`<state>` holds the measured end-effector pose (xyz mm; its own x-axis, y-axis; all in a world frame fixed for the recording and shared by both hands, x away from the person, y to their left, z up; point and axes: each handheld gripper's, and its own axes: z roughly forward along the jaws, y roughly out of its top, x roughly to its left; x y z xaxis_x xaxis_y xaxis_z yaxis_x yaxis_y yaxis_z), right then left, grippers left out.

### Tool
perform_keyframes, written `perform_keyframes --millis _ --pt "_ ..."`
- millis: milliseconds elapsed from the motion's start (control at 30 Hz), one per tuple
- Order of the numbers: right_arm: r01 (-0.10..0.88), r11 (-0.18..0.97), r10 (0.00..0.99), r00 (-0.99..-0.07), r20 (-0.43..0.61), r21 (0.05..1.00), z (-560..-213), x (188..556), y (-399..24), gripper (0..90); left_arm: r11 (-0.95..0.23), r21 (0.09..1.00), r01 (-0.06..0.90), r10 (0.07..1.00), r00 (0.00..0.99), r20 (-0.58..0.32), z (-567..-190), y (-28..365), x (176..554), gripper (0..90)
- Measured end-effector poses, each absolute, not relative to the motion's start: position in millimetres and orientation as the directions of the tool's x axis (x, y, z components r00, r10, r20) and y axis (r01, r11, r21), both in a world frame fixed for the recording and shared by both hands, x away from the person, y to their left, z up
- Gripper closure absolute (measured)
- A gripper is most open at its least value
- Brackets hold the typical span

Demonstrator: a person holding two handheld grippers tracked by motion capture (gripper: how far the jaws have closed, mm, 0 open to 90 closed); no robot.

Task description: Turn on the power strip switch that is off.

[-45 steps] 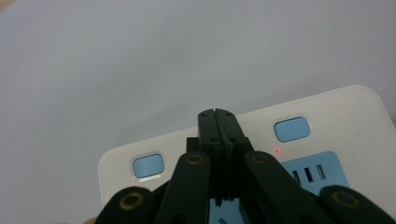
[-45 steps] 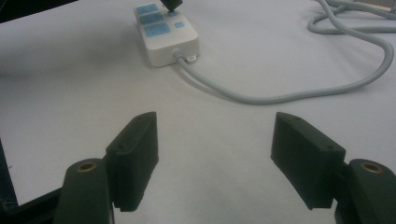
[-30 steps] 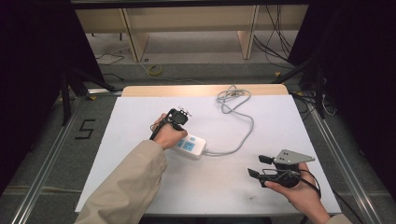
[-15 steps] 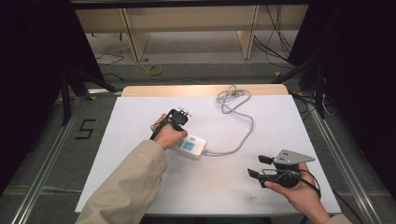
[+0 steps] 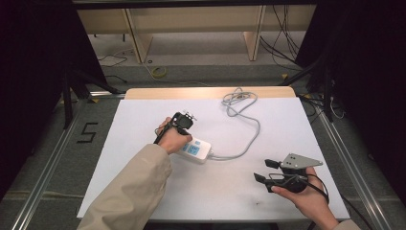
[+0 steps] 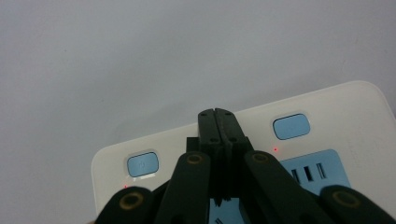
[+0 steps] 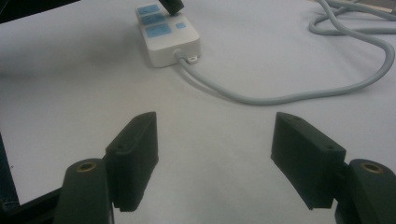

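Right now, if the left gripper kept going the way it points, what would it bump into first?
Most likely the white power strip. The left gripper is shut and aims down at its top, between two blue buttons. Whether it already touches is hard to tell.

Left arm wears a beige long sleeve, loose cut, cuff at the wrist. Left gripper: matte black, two slim jaws with flat tips, small black screws near the tips, brass-coloured pivot bushings on the linkage arms. Right gripper: same black build, blocky rectangular pads, brass bushings at the base. It carries a grey three-cornered plate on top; a black cable loops off its rear.
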<state>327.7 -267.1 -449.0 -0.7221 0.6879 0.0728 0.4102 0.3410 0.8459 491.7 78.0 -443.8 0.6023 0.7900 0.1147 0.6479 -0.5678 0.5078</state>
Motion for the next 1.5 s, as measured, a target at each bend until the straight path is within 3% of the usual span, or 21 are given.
perform_keyframes --millis 800,867,1067,1500 --pt "0.409 0.340 0.688 -0.723 0.072 0.847 -449 328 -267 32.1 -0.557 0.557 0.616 0.783 0.613 0.105 -442 81 489 89.5" --pt "0.409 0.340 0.688 -0.722 0.073 0.847 -449 328 -267 32.1 -0.545 0.583 0.603 0.787 0.608 0.106 -439 81 489 82.3" --pt "0.410 0.340 0.688 -0.722 0.073 0.847 -449 328 -267 32.1 -0.524 0.614 0.591 0.794 0.600 0.100 -431 85 485 74.7" --pt "0.411 0.339 0.689 -0.721 0.075 0.846 -449 328 -267 32.1 -0.440 0.685 0.581 0.833 0.549 0.070 -412 99 474 38.5"
